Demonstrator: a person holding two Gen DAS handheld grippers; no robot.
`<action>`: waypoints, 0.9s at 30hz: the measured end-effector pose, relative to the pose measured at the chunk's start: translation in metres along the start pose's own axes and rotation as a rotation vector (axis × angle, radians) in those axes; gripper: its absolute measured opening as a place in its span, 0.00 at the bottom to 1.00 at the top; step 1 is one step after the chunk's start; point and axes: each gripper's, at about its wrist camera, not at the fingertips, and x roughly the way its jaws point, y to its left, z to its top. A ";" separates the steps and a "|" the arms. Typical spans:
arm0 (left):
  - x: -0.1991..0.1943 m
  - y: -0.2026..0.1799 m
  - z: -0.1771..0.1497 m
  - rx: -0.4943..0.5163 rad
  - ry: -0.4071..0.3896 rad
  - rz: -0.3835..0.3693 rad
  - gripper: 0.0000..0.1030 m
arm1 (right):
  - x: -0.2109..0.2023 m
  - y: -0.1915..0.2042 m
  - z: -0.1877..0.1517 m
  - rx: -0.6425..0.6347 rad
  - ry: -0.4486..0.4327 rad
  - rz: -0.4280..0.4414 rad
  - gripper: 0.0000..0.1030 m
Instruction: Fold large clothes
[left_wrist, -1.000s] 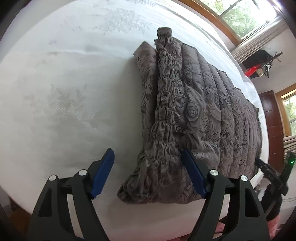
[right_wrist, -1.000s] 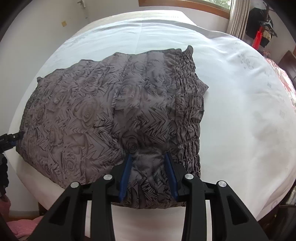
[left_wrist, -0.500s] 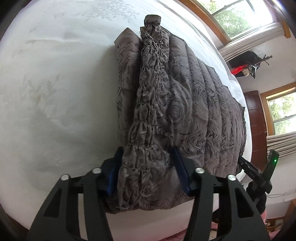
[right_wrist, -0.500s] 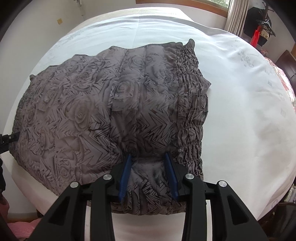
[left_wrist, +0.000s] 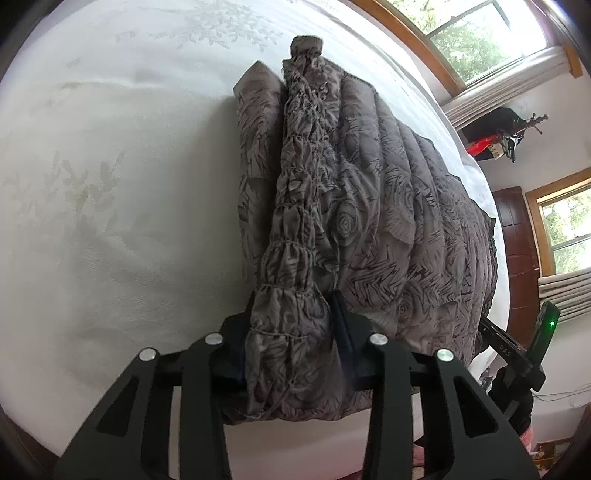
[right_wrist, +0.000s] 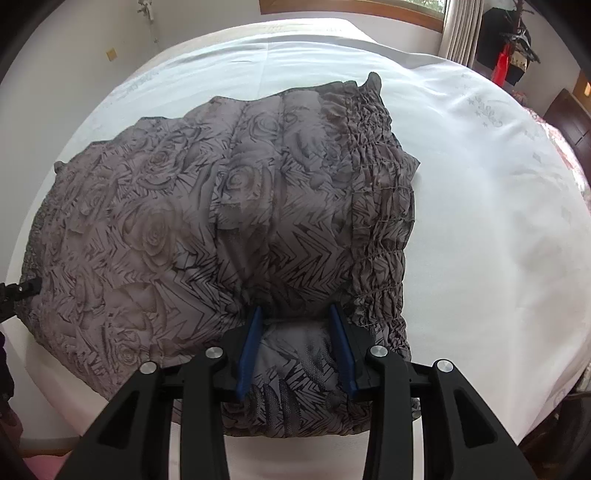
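Gripping with both pairs of jaws: left gripper (left_wrist: 295, 354) pinching the smocked band at the near edge of the grey rose-print garment (left_wrist: 388, 221), right gripper (right_wrist: 295, 347) closing on a bunched fold of the same near edge, cloth filling the narrow gap between its blue fingers (right_wrist: 251, 347). Probably pinning two points of one hem for carrying it over evenly. Lying beyond, spreading across the white bed (right_wrist: 498, 221) toward the far window (left_wrist: 480, 33).
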 end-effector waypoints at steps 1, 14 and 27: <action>-0.003 -0.003 -0.001 0.003 -0.007 0.006 0.31 | -0.001 -0.003 0.001 0.005 0.003 0.009 0.37; -0.068 -0.091 -0.005 0.160 -0.146 0.091 0.22 | -0.055 -0.009 0.021 -0.043 -0.053 0.054 0.44; -0.084 -0.213 -0.016 0.365 -0.198 0.000 0.20 | -0.100 -0.023 0.015 -0.032 -0.110 0.098 0.44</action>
